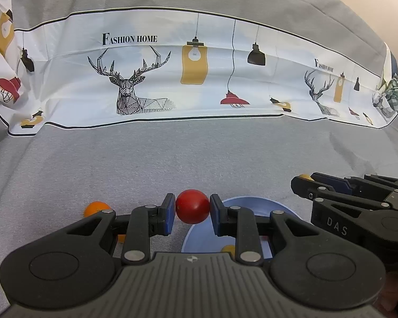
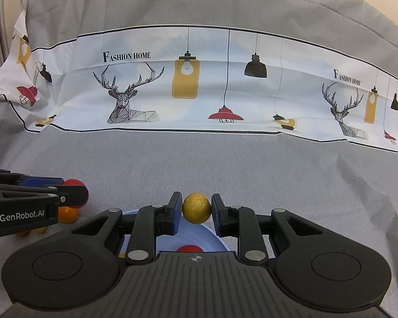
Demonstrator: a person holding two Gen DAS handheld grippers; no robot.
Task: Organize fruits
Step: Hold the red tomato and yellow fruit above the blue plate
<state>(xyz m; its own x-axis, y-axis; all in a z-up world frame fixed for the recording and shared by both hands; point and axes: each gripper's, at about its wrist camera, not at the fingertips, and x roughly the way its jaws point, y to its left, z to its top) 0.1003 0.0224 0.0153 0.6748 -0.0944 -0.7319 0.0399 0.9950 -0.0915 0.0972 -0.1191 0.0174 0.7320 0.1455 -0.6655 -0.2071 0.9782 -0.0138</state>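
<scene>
a red fruit (image 1: 192, 206) is pinched in the left claw (image 1: 192, 209) and a yellow fruit (image 2: 196, 207) in the right claw (image 2: 196, 209), both held above the blue bowl (image 1: 254, 204), seemingly for dropping in.

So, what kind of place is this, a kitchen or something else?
Probably a staged home-style tabletop rather than a kitchen: a grey cloth covers the surface, a printed "Fashion Home" sheet lies across it, and small round fruits sit around a blue bowl. No sink or stove shows.

Bowl (image 1: 241, 204) below both grippers — loose fruit (image 1: 95, 208) left, printed cloth (image 1: 193, 79) behind.
</scene>
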